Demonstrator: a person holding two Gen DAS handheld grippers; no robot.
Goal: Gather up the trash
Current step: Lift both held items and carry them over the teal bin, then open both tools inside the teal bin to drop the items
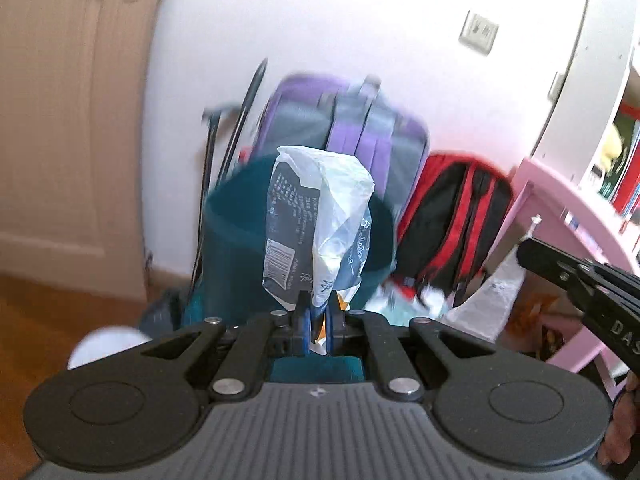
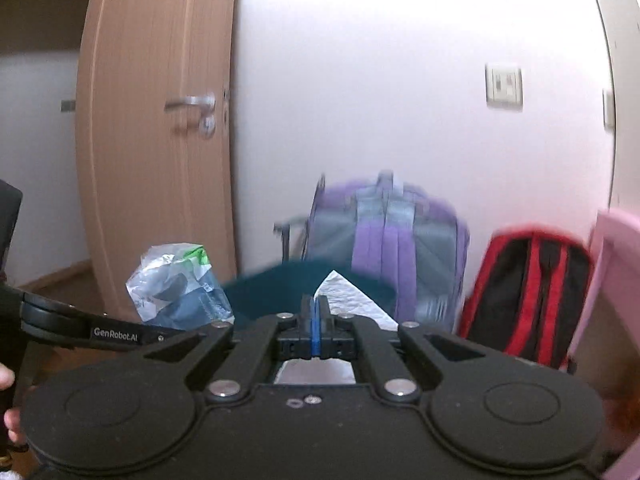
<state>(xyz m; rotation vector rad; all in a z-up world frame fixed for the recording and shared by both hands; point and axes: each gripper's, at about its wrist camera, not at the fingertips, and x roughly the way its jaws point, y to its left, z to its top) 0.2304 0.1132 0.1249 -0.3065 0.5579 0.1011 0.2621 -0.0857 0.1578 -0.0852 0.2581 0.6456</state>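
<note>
Crinkled plastic filled my left claw [image 1: 316,320], pinched shut on the printed clear wrapper [image 1: 316,220]; my right claw [image 2: 315,320] clamped a white paper napkin [image 2: 352,300]. I held both before the dark teal bin [image 1: 232,224], ready for dropping.

Purple backpack [image 1: 340,128] beside red backpack [image 1: 452,216], against the wall [image 2: 400,80].

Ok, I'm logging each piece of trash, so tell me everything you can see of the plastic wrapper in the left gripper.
The plastic wrapper is thin, crinkled film, partly clear and whitish, with a dark printed panel, small white text and a barcode. Its lower end, showing some orange, is pinched between the shut fingers of the left gripper, and the rest stands up above them, folded and creased. It is held in front of the dark teal bin; whether they touch is unclear.
</note>
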